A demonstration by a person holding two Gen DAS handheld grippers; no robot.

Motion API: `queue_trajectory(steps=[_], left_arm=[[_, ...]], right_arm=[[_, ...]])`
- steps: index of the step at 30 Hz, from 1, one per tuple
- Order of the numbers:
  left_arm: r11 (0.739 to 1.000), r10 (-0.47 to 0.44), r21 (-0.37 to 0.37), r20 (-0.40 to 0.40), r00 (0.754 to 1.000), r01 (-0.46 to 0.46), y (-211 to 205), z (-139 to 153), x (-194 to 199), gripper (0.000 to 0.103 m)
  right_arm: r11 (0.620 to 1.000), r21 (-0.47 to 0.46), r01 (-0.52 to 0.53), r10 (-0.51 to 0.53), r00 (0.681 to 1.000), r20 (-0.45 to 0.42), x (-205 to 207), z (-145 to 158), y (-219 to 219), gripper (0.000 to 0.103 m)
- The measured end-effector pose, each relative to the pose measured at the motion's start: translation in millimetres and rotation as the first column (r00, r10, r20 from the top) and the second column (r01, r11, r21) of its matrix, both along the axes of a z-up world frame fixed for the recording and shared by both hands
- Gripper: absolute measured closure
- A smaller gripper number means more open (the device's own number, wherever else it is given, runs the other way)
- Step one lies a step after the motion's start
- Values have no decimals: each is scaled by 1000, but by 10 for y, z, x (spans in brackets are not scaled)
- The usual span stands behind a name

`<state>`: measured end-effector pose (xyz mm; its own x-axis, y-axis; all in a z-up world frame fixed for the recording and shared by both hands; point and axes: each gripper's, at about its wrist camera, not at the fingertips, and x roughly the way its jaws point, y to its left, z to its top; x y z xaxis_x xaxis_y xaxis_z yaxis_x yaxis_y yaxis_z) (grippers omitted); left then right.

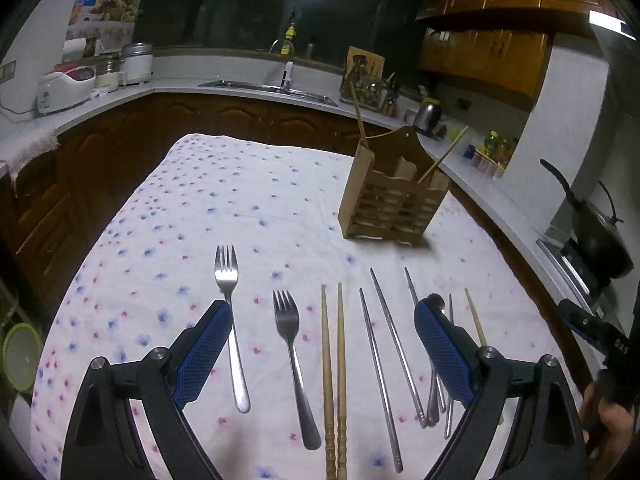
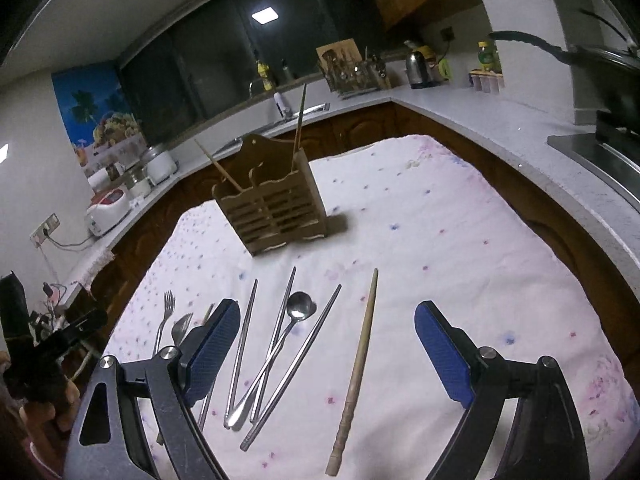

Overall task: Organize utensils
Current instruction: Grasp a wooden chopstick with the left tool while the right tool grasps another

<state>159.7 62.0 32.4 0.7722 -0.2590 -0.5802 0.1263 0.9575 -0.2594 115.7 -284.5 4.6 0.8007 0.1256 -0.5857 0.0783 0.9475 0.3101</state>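
Note:
On the flowered tablecloth (image 1: 240, 200) lie two steel forks (image 1: 294, 364), a pair of wooden chopsticks (image 1: 334, 380), steel chopsticks (image 1: 396, 348) and a steel spoon (image 2: 300, 306). A wooden utensil holder (image 1: 394, 200) stands farther back with two wooden chopsticks upright in it. My left gripper (image 1: 323, 316) hovers open over the forks and the wooden pair, touching nothing. My right gripper (image 2: 327, 318) hangs open above the steel chopsticks (image 2: 276, 344), the spoon and a single wooden chopstick (image 2: 356, 372). The holder (image 2: 272, 204) stands beyond them.
A counter (image 1: 248, 92) with a sink, rice cookers (image 1: 66, 86), a kettle (image 1: 426, 114) and a dish rack wraps around the table. A black wok (image 1: 596, 236) sits on the stove at the right. The other gripper (image 1: 596, 332) shows at the left view's right edge.

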Motion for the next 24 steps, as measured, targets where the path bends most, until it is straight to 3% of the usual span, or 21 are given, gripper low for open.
queue_trajectory(steps=[4, 8, 9, 11, 14, 16, 18, 24], left_arm=[[1000, -18, 14, -19, 1000, 18, -76, -32, 78, 16], [995, -66, 66, -72, 995, 71, -234, -118, 195, 30], [993, -81, 79, -91, 993, 89, -296, -155, 241, 34], [986, -117, 99, -130, 985, 131, -417, -209, 352, 39], [976, -155, 123, -189, 970, 180, -562, -312, 504, 52], [972, -177, 110, -232, 956, 207, -611, -377, 628, 65], [970, -199, 84, -278, 940, 230, -631, -458, 769, 74], [959, -207, 110, -357, 911, 262, -705, -641, 1146, 75]], right_arm=[[1000, -4, -9, 9, 1000, -20, 65, -50, 21, 13], [999, -29, -16, 14, 999, -52, 145, -124, 60, 17], [999, -35, -18, 15, 998, -65, 166, -156, 67, 20], [998, -53, -19, 14, 994, -104, 231, -240, 87, 41], [999, -47, -23, 14, 985, -170, 328, -403, 71, 62], [999, -45, -24, 15, 980, -197, 372, -482, 59, 67], [999, -40, -31, 22, 976, -215, 419, -535, 48, 69], [999, -20, -42, 35, 965, -261, 569, -677, 8, 71]])
